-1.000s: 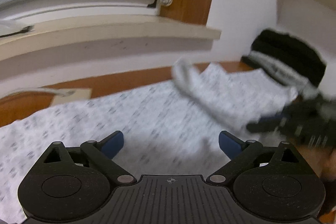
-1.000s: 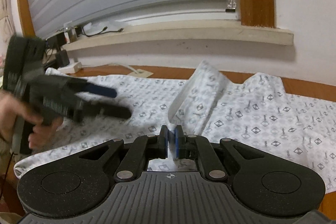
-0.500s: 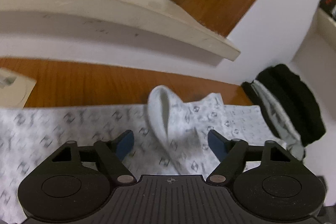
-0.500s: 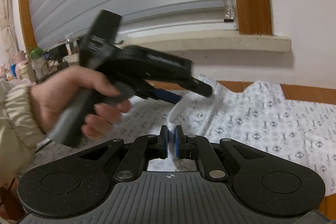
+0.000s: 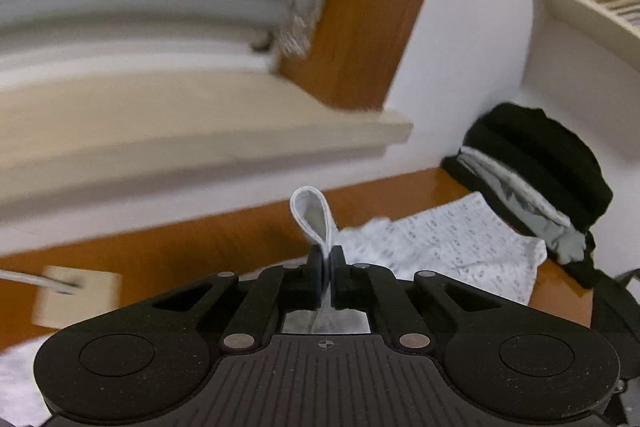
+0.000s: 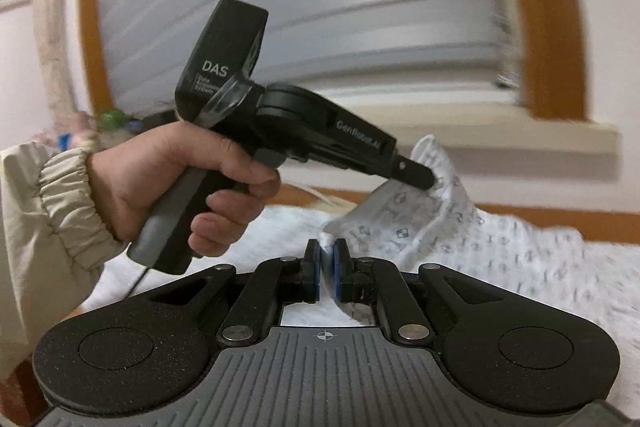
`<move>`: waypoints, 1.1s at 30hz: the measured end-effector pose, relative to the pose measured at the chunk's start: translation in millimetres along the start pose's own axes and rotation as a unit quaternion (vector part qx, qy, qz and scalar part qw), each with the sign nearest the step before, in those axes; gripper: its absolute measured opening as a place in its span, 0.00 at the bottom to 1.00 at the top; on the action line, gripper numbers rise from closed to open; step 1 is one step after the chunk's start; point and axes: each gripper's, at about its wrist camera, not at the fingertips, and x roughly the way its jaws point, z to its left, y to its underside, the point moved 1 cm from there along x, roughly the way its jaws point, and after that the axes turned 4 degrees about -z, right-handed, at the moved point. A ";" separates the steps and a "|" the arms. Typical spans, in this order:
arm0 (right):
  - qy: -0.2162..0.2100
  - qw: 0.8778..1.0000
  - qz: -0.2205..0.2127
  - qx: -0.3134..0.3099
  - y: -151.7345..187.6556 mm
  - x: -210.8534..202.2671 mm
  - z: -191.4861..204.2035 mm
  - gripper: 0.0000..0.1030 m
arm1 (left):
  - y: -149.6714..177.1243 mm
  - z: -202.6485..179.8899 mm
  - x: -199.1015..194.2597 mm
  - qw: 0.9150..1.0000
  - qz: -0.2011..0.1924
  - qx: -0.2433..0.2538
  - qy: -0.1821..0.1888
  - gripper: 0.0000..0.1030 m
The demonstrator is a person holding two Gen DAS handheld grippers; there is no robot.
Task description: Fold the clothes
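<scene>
Two grippers pinch one white patterned shirt spread on a wooden desk. Nearest, the right gripper has its fingers closed on a near fold. Farther, the left gripper, held in a hand, clamps a raised loop of hem. Thin, limp cloth sags, so edges or corners look best to hold. Dark folded clothes sit far right.

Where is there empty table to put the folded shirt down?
Bare wood runs between the wall and the patterned shirt, from the beige socket box toward the dark clothes pile. The shirt covers the rest, pinched by both the left gripper and right gripper.
</scene>
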 end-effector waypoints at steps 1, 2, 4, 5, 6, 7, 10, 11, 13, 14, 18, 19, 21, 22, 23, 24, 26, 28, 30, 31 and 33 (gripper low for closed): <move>-0.007 1.000 -0.003 -0.001 -2.5 1.9 5.7 0.07 | -2.9 3.7 -17.0 1.000 -0.004 0.004 -0.004 0.03; -0.022 1.000 -0.006 -0.002 -6.4 7.6 18.1 0.07 | -5.6 8.1 -35.6 1.000 -0.009 0.008 -0.009 0.03; -0.052 0.999 -0.012 -0.005 -14.5 19.8 44.1 0.07 | -9.3 17.9 -71.1 1.000 -0.015 0.014 -0.022 0.03; -0.067 0.998 -0.013 -0.006 -18.6 26.5 57.2 0.07 | -10.5 23.5 -90.1 0.999 -0.017 0.018 -0.033 0.03; -0.081 0.997 -0.015 -0.007 -22.8 33.3 70.3 0.07 | -11.0 29.5 -108.1 0.999 -0.019 0.022 -0.043 0.03; -0.097 0.995 -0.016 -0.008 -27.0 41.1 84.4 0.07 | -10.7 36.1 -125.8 0.998 -0.021 0.024 -0.054 0.03; -0.139 0.990 -0.021 -0.011 -39.0 64.8 128.1 0.07 | -8.6 58.8 -179.6 0.995 -0.029 0.022 -0.090 0.03; -0.151 0.988 -0.021 -0.013 -42.3 73.1 143.0 0.07 | -6.6 67.8 -196.8 0.994 -0.031 0.019 -0.102 0.03; -0.169 0.985 -0.020 -0.018 -47.0 89.6 172.8 0.07 | -2.3 85.4 -226.0 0.991 -0.037 0.011 -0.126 0.03; -0.180 0.983 -0.020 -0.019 -48.8 97.7 186.0 0.07 | 0.2 95.6 -240.3 0.990 -0.040 0.003 -0.136 0.03; -0.212 0.977 -0.016 -0.027 -54.5 128.6 233.6 0.07 | 8.4 135.6 -291.6 0.984 -0.061 -0.029 -0.167 0.03; -0.216 0.976 -0.013 -0.031 -54.4 136.3 243.6 0.07 | 10.8 144.9 -301.1 0.982 -0.064 -0.035 -0.174 0.03; -0.222 0.974 -0.006 -0.037 -52.6 150.3 261.9 0.07 | 16.0 162.9 -317.1 0.978 -0.068 -0.048 -0.189 0.03; -0.224 0.974 -0.001 -0.039 -50.9 156.4 270.1 0.07 | 19.5 172.0 -324.0 0.977 -0.069 -0.055 -0.195 0.03; -0.224 0.974 0.003 -0.040 -48.7 163.0 275.9 0.07 | 23.5 181.2 -330.2 0.975 -0.070 -0.062 -0.201 0.03; -0.225 0.974 0.008 -0.042 -46.6 169.6 281.5 0.07 | 27.8 189.7 -334.7 0.974 -0.070 -0.070 -0.204 0.03; -0.223 0.974 0.017 -0.046 -40.2 181.8 292.7 0.07 | 39.1 207.0 -340.0 0.972 -0.064 -0.083 -0.212 0.03; -0.221 0.974 0.031 -0.048 -30.0 194.7 301.3 0.07 | 50.8 224.6 -344.9 0.969 -0.056 -0.095 -0.221 0.03; -0.210 0.975 0.046 -0.054 -17.3 208.6 309.3 0.08 | 64.1 240.0 -342.1 0.966 -0.044 -0.107 -0.232 0.04; -0.205 0.975 0.059 -0.056 -12.0 216.8 311.7 0.10 | 69.9 245.3 -338.8 0.963 -0.037 -0.111 -0.241 0.07; -0.198 0.974 0.093 -0.057 -1.7 233.0 316.5 0.33 | 81.8 257.2 -331.1 0.954 -0.021 -0.116 -0.275 0.19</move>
